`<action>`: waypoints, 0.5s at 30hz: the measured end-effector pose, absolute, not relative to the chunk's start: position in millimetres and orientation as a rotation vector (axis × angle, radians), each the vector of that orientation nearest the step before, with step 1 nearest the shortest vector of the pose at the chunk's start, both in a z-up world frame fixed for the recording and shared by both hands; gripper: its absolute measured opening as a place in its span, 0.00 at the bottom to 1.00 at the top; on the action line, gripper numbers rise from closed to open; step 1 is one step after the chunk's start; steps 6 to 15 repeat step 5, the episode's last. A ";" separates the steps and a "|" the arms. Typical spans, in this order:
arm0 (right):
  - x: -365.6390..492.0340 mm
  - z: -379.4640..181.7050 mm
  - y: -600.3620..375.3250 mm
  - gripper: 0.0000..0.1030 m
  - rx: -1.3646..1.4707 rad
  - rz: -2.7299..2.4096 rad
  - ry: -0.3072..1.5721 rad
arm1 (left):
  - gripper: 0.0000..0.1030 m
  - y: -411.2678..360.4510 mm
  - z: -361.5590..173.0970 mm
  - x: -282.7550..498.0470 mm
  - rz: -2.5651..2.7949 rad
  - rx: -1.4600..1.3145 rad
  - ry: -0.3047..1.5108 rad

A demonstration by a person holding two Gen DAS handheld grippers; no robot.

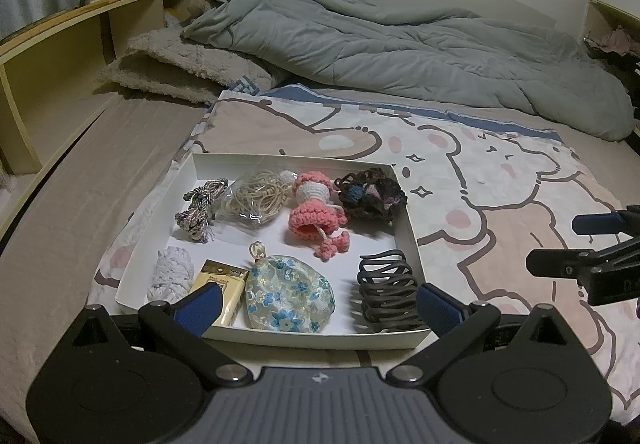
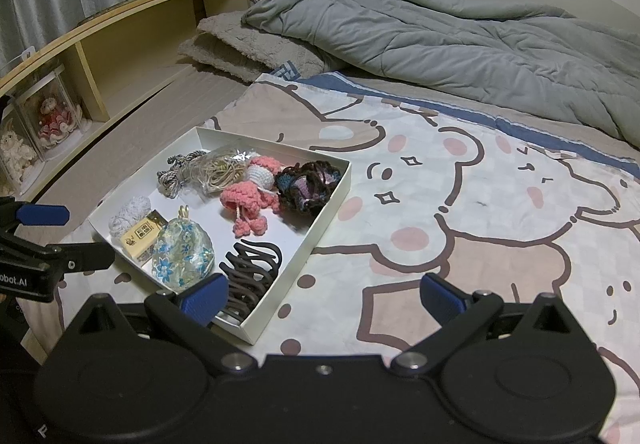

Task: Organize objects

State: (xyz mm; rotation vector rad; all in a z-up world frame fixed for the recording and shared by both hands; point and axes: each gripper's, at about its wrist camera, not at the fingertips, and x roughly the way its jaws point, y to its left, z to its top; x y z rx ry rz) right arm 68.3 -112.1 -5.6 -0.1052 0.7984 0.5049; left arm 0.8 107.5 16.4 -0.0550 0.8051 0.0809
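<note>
Holding eight things, one white tray (image 1: pixel 408 228) sits on the bed; your left tool (image 1: pixel 318 306) and right tool (image 2: pixel 322 298) are both spread, gripping nothing.

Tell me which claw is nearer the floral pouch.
Left. The left claw is open right before the floral pouch, which sits between its fingers; the right claw is open off to the pouch's right, past the white box's edge.

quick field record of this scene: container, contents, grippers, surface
container: shallow white cardboard tray
contents: pink crochet doll, floral fabric pouch, dark plastic claw hair clip, dark crochet scrunchie, bagged beige cord
grippers: left gripper and right gripper, jaws open, empty
surface: bear-print bedsheet
</note>
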 end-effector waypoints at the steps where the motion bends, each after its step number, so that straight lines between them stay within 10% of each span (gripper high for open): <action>1: 68.2 -6.3 -112.2 1.00 -0.104 0.506 0.800 | 0.99 107.5 16.5 0.3 0.078 -0.055 0.803; 15: 68.6 -7.5 -113.0 1.00 -0.105 0.506 0.799 | 0.99 105.9 16.8 -0.5 0.076 -0.046 0.797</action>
